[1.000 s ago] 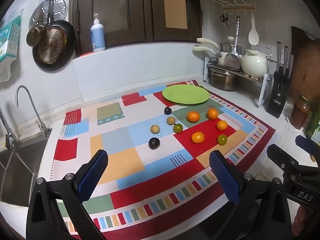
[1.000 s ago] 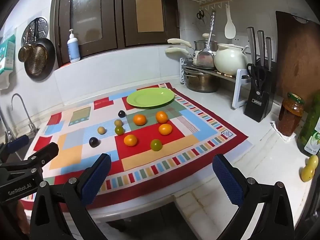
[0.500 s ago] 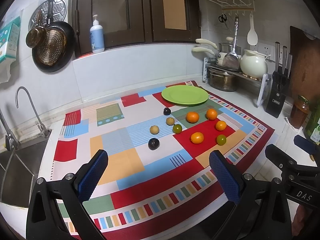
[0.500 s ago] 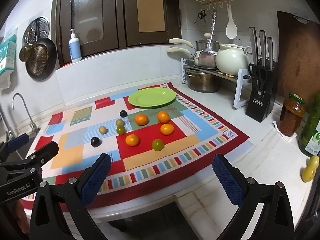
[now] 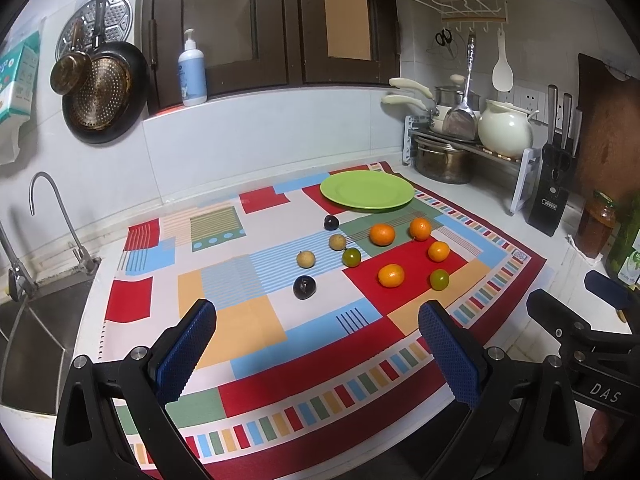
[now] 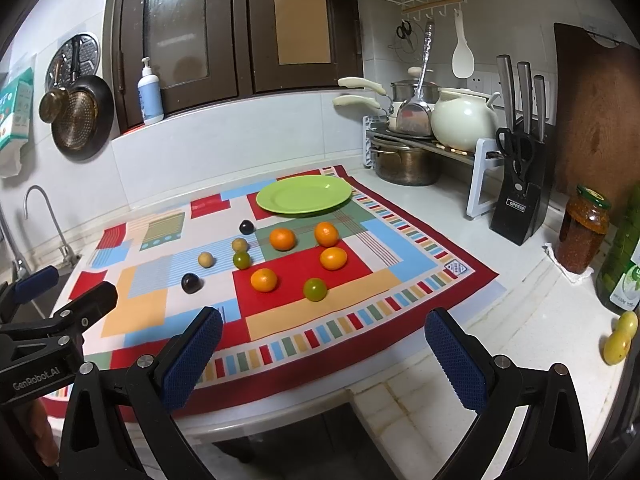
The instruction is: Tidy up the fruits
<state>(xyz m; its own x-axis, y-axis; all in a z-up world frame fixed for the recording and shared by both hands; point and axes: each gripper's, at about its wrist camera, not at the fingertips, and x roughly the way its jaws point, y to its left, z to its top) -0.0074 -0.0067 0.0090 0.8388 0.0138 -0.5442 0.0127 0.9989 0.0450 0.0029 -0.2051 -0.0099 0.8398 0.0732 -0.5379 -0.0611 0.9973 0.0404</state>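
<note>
Several small fruits lie on a patterned mat (image 5: 248,332): orange ones (image 5: 382,235) (image 6: 282,239), green ones (image 5: 439,279) (image 6: 315,289), tan ones (image 5: 305,259) (image 6: 205,259) and dark plums (image 5: 304,287) (image 6: 191,283). An empty green plate (image 5: 367,191) (image 6: 304,194) sits at the mat's far edge. My left gripper (image 5: 316,344) is open and empty over the mat's near edge. My right gripper (image 6: 322,354) is open and empty at the counter's front edge.
A sink (image 5: 24,344) with a faucet (image 5: 48,208) lies left. A pot rack (image 6: 424,136), knife block (image 6: 520,200), jar (image 6: 584,232) and bottle (image 6: 624,256) stand right. Two yellow fruits (image 6: 620,338) lie on the counter at far right.
Both grippers have edged slightly forward toward the mat. The fruits and plate have not moved.
</note>
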